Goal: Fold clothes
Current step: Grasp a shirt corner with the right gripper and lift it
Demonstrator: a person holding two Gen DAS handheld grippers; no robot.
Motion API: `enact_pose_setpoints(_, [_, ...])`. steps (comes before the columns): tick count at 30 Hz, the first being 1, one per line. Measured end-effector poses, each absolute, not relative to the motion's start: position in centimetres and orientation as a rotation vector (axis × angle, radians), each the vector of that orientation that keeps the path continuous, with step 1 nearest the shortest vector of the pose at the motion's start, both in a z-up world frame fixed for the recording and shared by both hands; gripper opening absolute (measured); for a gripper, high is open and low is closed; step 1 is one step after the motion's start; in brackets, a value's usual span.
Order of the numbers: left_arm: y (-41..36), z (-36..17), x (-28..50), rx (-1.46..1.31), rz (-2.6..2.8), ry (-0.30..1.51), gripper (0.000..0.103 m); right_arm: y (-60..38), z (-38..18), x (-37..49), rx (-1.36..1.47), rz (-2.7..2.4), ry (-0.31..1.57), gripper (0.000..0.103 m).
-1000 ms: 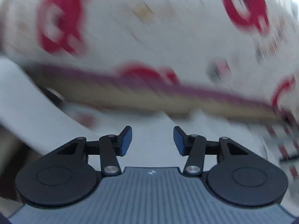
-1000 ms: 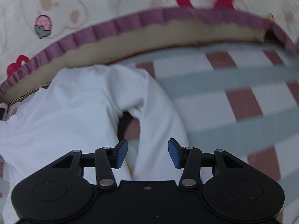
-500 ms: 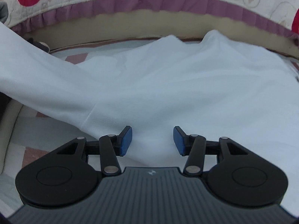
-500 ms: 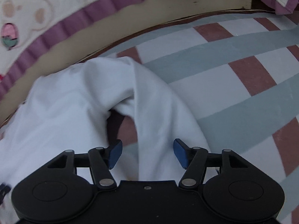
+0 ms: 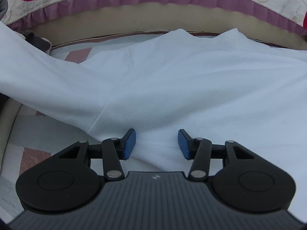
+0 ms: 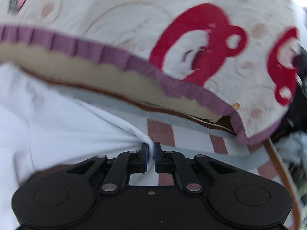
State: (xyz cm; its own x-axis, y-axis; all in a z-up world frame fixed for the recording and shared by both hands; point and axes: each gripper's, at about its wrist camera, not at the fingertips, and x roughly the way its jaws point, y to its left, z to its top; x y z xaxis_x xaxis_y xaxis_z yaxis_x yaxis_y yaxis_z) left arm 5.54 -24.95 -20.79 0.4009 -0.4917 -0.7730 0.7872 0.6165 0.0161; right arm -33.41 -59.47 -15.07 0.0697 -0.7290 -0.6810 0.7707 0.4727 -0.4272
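A white garment (image 5: 172, 88) lies spread over a checked sheet, filling most of the left wrist view. My left gripper (image 5: 156, 143) is open, low over the garment's near edge, with cloth between and under its blue pads but not pinched. In the right wrist view the same white garment (image 6: 57, 126) stretches off to the left. My right gripper (image 6: 151, 157) is shut on a pinched tip of that cloth, which pulls taut toward the jaws.
A quilt with red bear prints and a purple frill (image 6: 191, 44) hangs over a tan mattress edge (image 5: 153, 17) just behind the garment. The sheet (image 6: 191, 138) has grey and brick-red checks. A brown strap (image 6: 280, 168) and dark clutter sit at the far right.
My right gripper has closed on the garment's edge and swung up toward the quilt. The left gripper has settled low over the garment and stays open.
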Motion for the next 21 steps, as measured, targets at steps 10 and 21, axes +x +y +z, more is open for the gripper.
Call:
enact_pose_setpoints(10, [-25.0,-21.1,5.9,0.430,-0.829,0.794,0.049,-64.2,-16.6,-39.3,0.286,-1.292,0.966,0.017])
enact_pose_setpoints(21, [-25.2,-21.0,5.8,0.418,-0.806,0.791,0.051,-58.9,-14.8,-43.7,0.678,-1.156,0.729,0.051])
